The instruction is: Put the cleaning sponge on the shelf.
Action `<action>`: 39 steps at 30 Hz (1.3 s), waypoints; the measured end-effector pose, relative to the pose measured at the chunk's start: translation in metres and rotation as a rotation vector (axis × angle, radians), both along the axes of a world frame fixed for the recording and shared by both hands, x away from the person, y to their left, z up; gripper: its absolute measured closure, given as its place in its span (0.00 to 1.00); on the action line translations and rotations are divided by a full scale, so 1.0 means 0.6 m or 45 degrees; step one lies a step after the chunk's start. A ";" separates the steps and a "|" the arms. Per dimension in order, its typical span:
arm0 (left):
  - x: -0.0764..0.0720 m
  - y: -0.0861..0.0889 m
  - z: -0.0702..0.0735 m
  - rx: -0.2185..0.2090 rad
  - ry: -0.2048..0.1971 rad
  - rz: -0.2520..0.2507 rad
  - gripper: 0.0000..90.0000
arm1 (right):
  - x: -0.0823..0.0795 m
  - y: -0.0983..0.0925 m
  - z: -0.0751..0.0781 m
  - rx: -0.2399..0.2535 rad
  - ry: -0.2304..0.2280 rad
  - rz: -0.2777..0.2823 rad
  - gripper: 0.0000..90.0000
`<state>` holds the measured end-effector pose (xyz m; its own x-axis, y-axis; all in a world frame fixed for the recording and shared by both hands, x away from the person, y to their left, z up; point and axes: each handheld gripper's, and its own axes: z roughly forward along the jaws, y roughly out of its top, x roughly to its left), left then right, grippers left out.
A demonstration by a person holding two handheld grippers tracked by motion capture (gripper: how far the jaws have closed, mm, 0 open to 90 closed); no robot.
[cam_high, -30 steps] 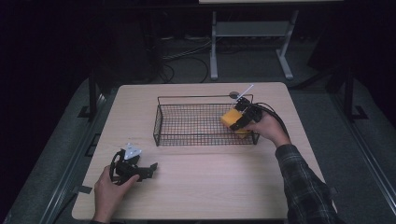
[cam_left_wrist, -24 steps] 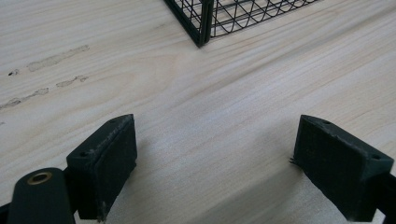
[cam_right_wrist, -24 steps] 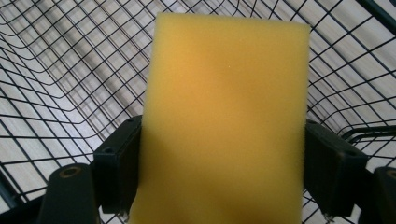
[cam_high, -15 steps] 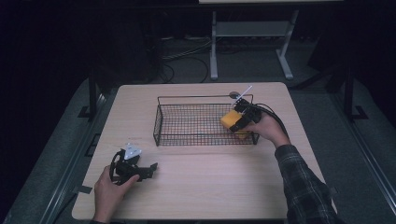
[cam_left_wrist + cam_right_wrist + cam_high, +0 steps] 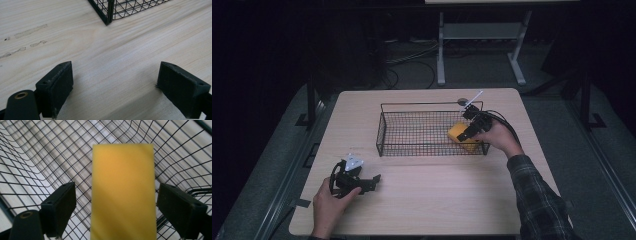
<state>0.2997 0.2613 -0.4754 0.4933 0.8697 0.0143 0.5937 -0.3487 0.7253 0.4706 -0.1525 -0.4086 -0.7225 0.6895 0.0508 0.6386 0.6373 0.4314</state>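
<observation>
The step in hand looks like the release of a yellow sponge block (image 5: 123, 192) into the black wire basket (image 5: 412, 134). The right hand-held gripper (image 5: 473, 126) reaches over the basket's right end, and its jaws have just been opening: the block stands between them with a gap on each side, no longer gripped. The next move likely calls for lifting straight up, so the pads clear the block and the rim just beside them. The left hand-held gripper (image 5: 113, 85) rests wide open and empty on the counter (image 5: 442, 200), well apart from the basket, with bare wood all around.
</observation>
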 end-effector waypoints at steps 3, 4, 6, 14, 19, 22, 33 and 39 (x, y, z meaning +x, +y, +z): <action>0.000 0.000 0.000 0.001 0.000 0.000 0.14 | -0.002 -0.001 0.005 0.016 -0.003 -0.002 0.17; 0.000 0.000 0.000 0.000 0.000 0.000 0.14 | -0.002 -0.002 0.008 0.018 -0.008 -0.004 0.17; 0.000 0.000 0.000 0.000 0.000 0.000 0.14 | -0.006 -0.005 0.017 0.026 -0.020 -0.007 0.16; 0.000 0.000 0.000 0.000 0.000 0.000 0.14 | -0.025 -0.019 0.046 0.060 -0.065 -0.018 0.12; 0.000 0.000 0.000 0.001 0.000 0.000 0.14 | -0.044 -0.036 0.062 0.099 -0.108 -0.032 0.09; 0.000 0.000 0.000 0.001 0.000 0.000 0.14 | -0.060 -0.050 0.063 0.113 -0.131 -0.045 0.07; 0.000 0.000 0.000 0.000 0.000 0.001 0.14 | -0.124 -0.102 0.053 0.177 -0.195 -0.106 0.03; 0.000 0.000 0.000 0.001 0.000 0.000 0.14 | -0.167 -0.129 0.041 0.213 -0.240 -0.132 0.03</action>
<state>0.2997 0.2613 -0.4754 0.4934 0.8696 0.0148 0.5937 -0.3493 0.7249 0.3706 -0.2298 -0.3840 -0.6561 0.7535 0.0418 0.5951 0.4825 0.6427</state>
